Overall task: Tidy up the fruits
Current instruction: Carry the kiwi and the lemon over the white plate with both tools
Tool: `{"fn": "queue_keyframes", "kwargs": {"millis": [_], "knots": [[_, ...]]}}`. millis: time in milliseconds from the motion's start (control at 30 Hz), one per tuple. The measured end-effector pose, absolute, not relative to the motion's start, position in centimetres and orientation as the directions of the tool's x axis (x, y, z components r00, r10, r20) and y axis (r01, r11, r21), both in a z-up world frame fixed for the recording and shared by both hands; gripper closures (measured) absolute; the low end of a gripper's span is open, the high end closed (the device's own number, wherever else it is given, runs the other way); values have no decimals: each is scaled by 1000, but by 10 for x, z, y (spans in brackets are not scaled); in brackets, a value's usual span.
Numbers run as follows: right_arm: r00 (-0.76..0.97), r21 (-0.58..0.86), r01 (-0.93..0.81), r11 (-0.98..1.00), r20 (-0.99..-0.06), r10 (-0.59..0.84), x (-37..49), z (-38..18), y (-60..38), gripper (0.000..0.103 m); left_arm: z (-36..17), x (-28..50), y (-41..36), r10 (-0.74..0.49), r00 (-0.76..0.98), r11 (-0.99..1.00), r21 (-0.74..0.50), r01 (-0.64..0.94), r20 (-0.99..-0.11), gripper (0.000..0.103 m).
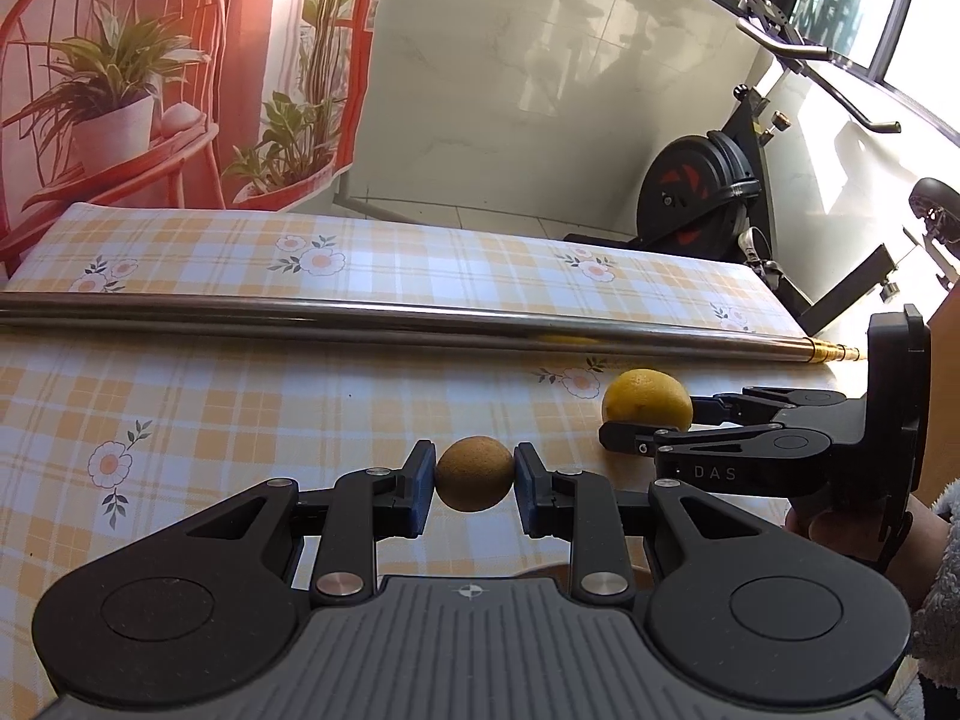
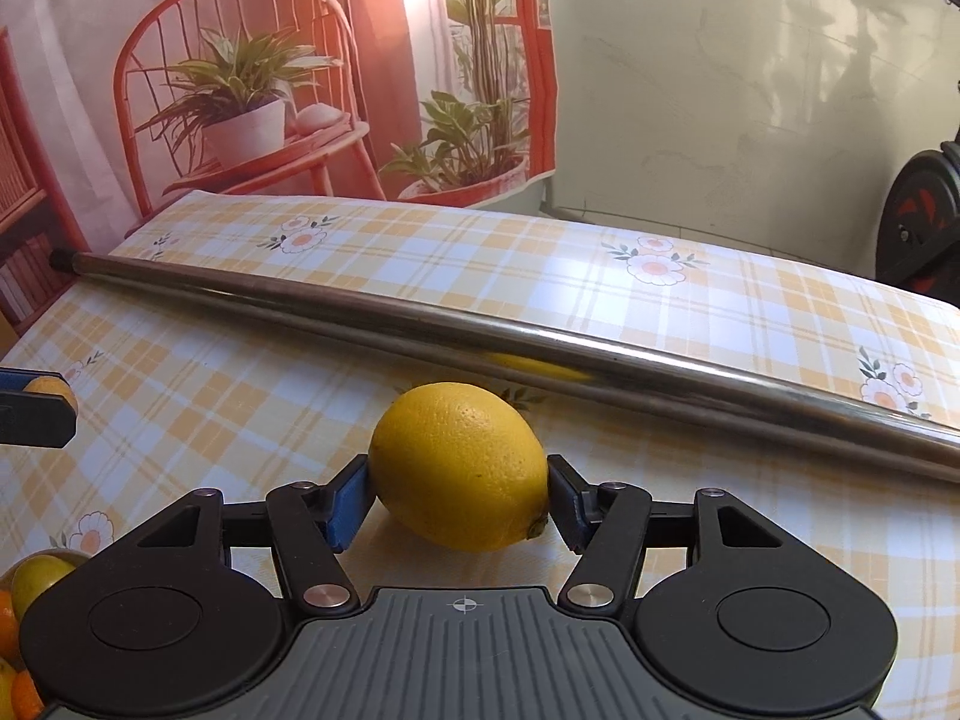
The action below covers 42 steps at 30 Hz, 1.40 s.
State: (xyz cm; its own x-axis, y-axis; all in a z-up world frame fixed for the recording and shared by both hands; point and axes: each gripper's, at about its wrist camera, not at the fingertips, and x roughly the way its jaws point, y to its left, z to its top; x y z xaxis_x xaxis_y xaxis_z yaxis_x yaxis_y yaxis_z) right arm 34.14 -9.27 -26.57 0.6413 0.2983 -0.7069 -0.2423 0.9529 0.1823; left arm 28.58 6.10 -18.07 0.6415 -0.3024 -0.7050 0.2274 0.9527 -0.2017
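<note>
Gripping one fruit in each hand, I sort two at once: my left tool [image 1: 474, 477] is clenched on the small round brown fruit [image 1: 474, 474], my right tool [image 2: 459, 495] on the big oval yellow lemon [image 2: 459, 465] — both just on my side of the long steel pole [image 1: 420, 321] across the checked counter [image 1: 210, 396]. A bowl of citrus [image 2: 24, 618] sits farther from the pole, probably their destination.

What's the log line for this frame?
left claw: shut on brown fruit | right claw: shut on lemon | metal pole: behind, on table
</note>
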Motion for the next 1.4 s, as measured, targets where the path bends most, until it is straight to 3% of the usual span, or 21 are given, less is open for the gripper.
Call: {"fn": "queue_keyframes", "kwargs": {"millis": [233, 967, 1400], "knots": [[665, 258, -193, 947, -675, 320, 301, -253, -101, 46, -172, 259, 78, -313, 656, 948, -265, 175, -687, 73], [725, 282, -208, 937, -598, 341, 180, -194, -79, 46, -154, 199, 80, -314, 675, 949, -246, 198, -668, 73], [713, 287, -195, 938, -616, 337, 151, -201, -76, 46, -185, 205, 72, -300, 597, 953, -201, 228, -744, 73]]}}
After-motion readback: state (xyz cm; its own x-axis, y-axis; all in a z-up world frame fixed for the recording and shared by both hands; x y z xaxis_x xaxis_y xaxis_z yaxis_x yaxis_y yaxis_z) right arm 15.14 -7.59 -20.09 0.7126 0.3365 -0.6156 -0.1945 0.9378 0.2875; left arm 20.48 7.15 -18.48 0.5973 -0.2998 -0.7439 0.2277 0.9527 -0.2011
